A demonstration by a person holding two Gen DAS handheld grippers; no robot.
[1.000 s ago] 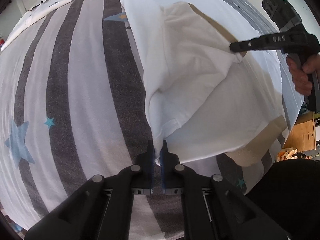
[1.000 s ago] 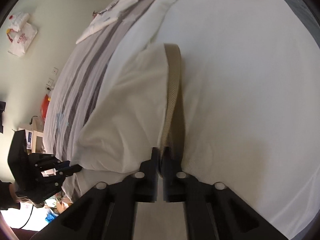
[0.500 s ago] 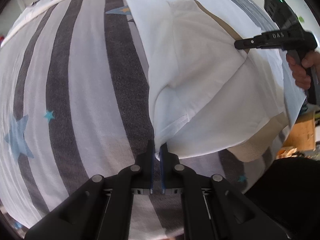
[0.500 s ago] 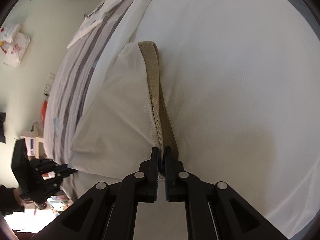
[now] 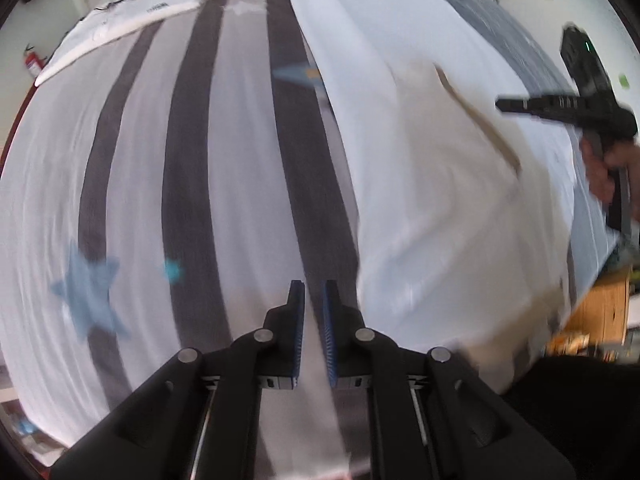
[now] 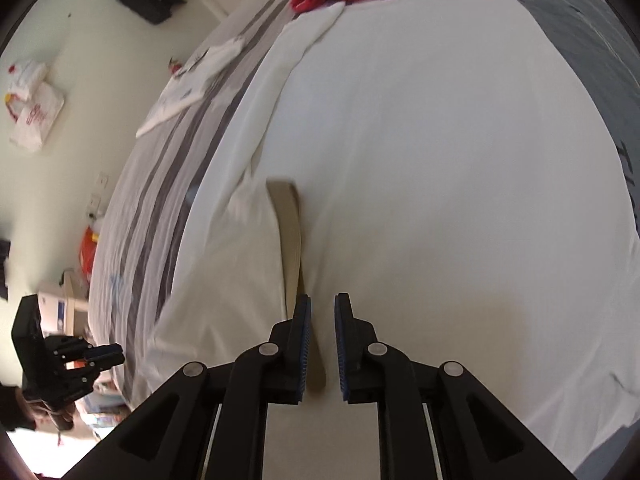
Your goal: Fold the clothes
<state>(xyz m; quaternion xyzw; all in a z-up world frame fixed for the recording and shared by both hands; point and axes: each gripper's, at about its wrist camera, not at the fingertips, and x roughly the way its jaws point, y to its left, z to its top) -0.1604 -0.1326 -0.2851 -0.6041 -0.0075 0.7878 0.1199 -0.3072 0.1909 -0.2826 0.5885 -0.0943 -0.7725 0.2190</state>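
Hardly any writing can be made out. The white plastic bag (image 6: 35, 110) hanging on the wall in the right wrist view carries red print, too small and blurred to read. The white garment (image 5: 128, 20) lying at the far side of the bed (image 5: 240, 160) shows a line of dark lettering in the left wrist view, also unreadable. A large dark letter-like mark sits at the right edge of the grey bedding (image 6: 628, 168), cut off by the frame.
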